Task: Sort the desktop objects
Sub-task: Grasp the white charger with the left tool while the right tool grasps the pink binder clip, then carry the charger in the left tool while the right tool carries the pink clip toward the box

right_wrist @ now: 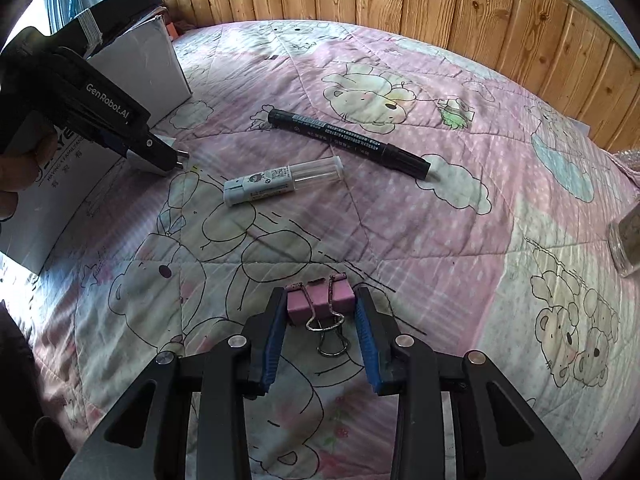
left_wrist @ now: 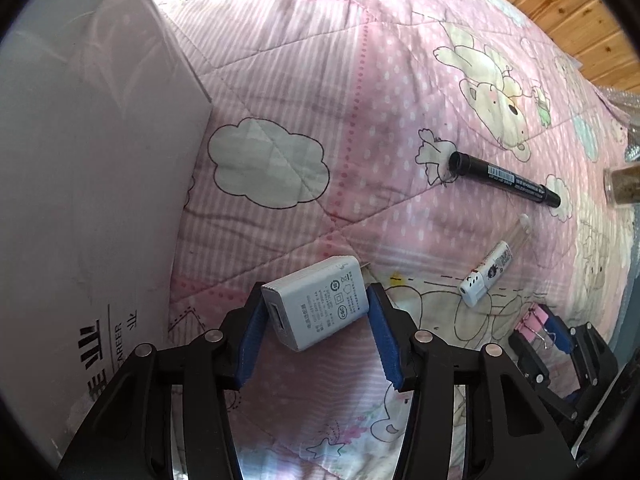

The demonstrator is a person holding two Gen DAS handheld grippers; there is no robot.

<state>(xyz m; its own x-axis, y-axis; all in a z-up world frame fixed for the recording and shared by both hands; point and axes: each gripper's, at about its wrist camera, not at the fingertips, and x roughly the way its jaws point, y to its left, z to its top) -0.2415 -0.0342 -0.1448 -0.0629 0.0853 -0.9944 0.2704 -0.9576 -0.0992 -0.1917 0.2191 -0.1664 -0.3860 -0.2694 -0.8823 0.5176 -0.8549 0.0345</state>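
Note:
My left gripper (left_wrist: 316, 308) is shut on a white USB charger (left_wrist: 318, 306), held above the pink quilt beside a white box (left_wrist: 80, 180). My right gripper (right_wrist: 320, 312) is shut on a pink binder clip (right_wrist: 320, 300), its wire handles pointing back toward me. The right gripper with the clip also shows in the left wrist view (left_wrist: 548, 326). A black marker (right_wrist: 348, 142) and a white correction-tape stick (right_wrist: 280, 180) lie on the quilt between the grippers. The left gripper (right_wrist: 176, 158) shows at the box in the right wrist view.
The white box (right_wrist: 140, 64) stands at the left of the bed. A glass jar (right_wrist: 626, 240) lies at the right edge, also in the left wrist view (left_wrist: 624, 186). A wooden panel wall (right_wrist: 440, 12) runs behind the quilt (right_wrist: 440, 240).

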